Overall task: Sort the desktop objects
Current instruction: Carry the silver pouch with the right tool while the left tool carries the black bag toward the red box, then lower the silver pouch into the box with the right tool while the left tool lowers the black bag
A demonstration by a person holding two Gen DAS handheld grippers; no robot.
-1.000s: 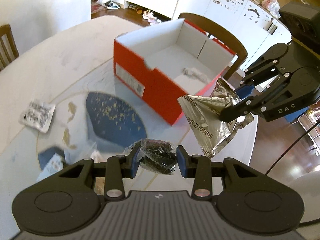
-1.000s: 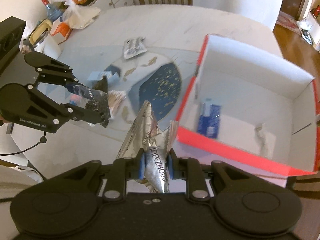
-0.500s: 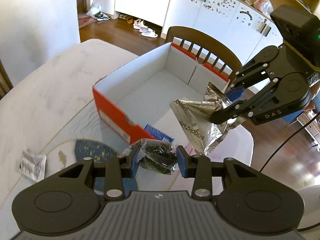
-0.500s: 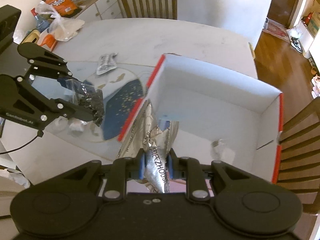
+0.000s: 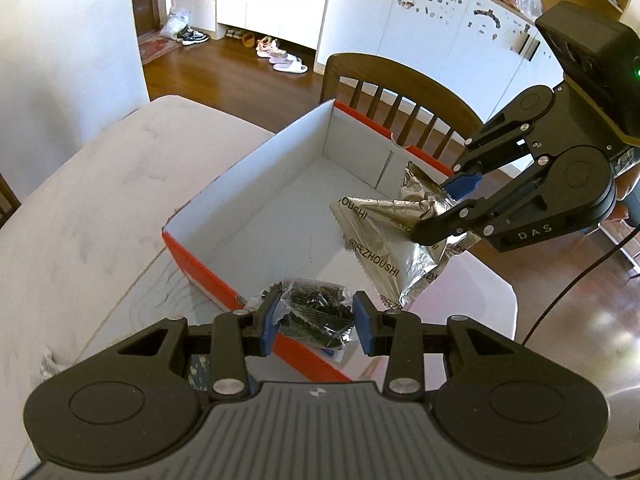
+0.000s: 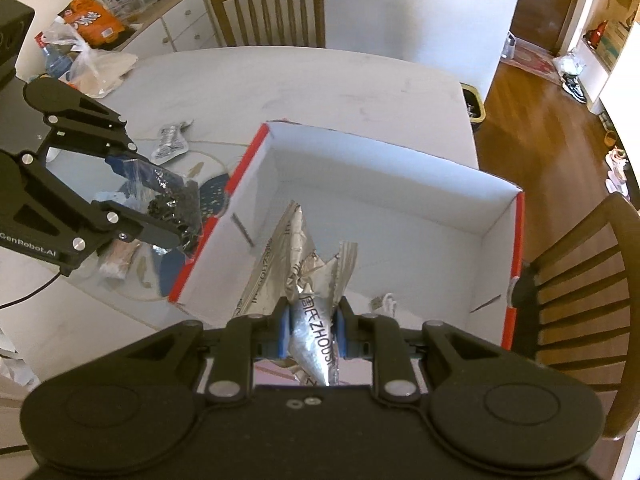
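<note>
Silver packet [image 6: 310, 334] clamped in right claw [image 6: 311, 330], dark bag [image 5: 316, 312] in left claw [image 5: 316, 322], one box [image 5: 280, 168].

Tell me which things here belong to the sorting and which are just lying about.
In the job: foil wrapper in the right gripper; dark bag in the left gripper; red box; foil packet on the table.

Lying about: chairs; grocery bags; shoes.

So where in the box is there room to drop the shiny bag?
The white floor of the red-sided cardboard box is mostly bare along its far wall. A small white scrap sits near the right tool. Left of the box, wrappers crowd the table.
</note>
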